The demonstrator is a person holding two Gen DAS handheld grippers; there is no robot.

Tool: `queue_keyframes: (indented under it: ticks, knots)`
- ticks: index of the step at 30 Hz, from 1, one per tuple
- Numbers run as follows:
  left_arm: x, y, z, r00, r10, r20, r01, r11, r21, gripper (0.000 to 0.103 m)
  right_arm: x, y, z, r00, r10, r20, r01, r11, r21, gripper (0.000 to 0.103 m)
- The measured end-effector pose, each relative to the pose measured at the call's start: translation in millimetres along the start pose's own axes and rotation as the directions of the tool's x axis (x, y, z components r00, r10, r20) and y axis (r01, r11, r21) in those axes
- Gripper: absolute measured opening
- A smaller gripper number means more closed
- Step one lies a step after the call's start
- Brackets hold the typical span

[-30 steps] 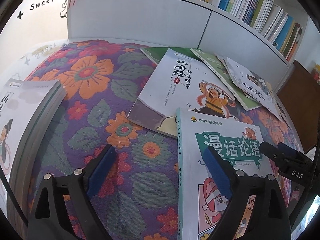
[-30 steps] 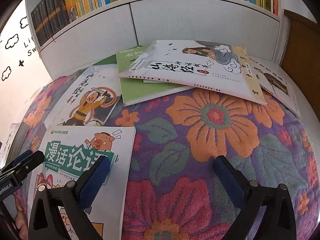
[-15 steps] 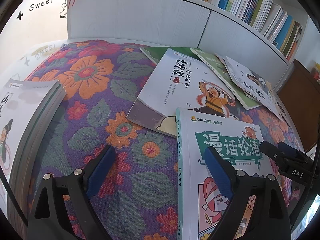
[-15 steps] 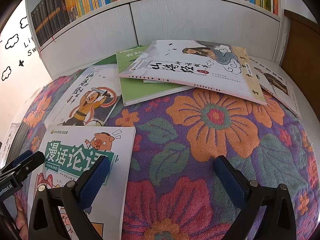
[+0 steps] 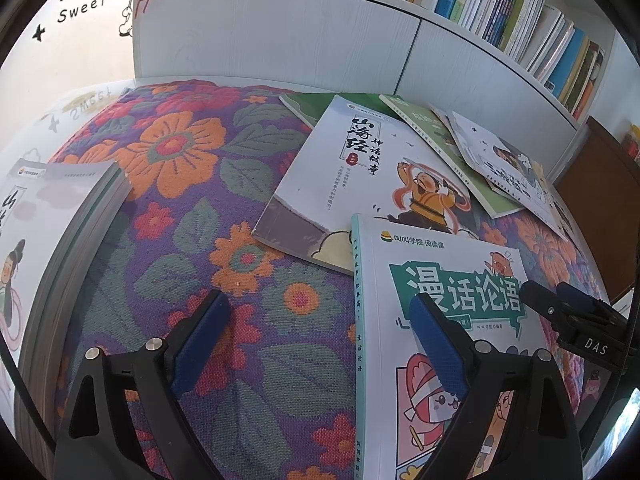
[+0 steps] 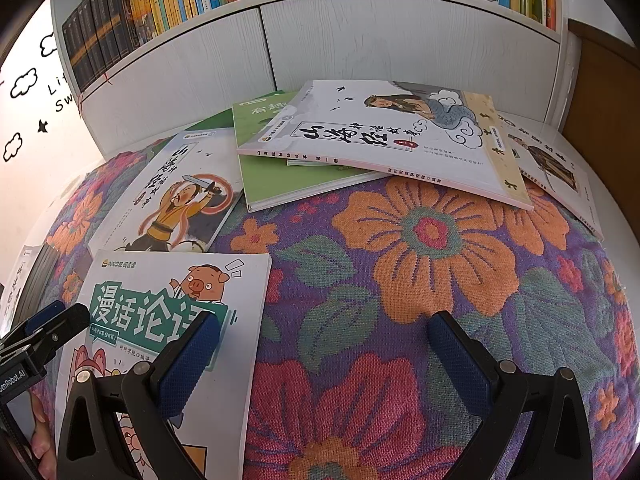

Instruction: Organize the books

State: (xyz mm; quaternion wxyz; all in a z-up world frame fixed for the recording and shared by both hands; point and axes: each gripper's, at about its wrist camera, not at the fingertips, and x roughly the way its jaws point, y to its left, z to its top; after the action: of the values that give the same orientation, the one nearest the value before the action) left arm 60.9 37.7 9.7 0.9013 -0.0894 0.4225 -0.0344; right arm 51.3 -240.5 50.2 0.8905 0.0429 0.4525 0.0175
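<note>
A white comic book with a green title banner lies nearest me on the floral cloth; it also shows in the right wrist view. My left gripper is open and empty, its right finger over the book's cover. My right gripper is open and empty, its left finger over the same book's right side. Behind lie a white warrior-cover book, green books and a large white book on top of them. A stack of books stands at the left.
The floral cloth covers a round table. A white bookshelf with many upright books stands just behind. A brown wooden panel is at the right. A thin book lies at the table's right edge.
</note>
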Motion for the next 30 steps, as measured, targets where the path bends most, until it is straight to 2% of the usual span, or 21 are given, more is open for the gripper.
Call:
queue_keyframes:
  ticks: [30]
  knots:
    - [1.0,-1.5,-0.2,1.0,0.003,0.0,-0.003,1.0,0.004,0.093,0.0,0.0,0.0,1.0,0.0,-0.001,0.0,1.0,0.0,0.103]
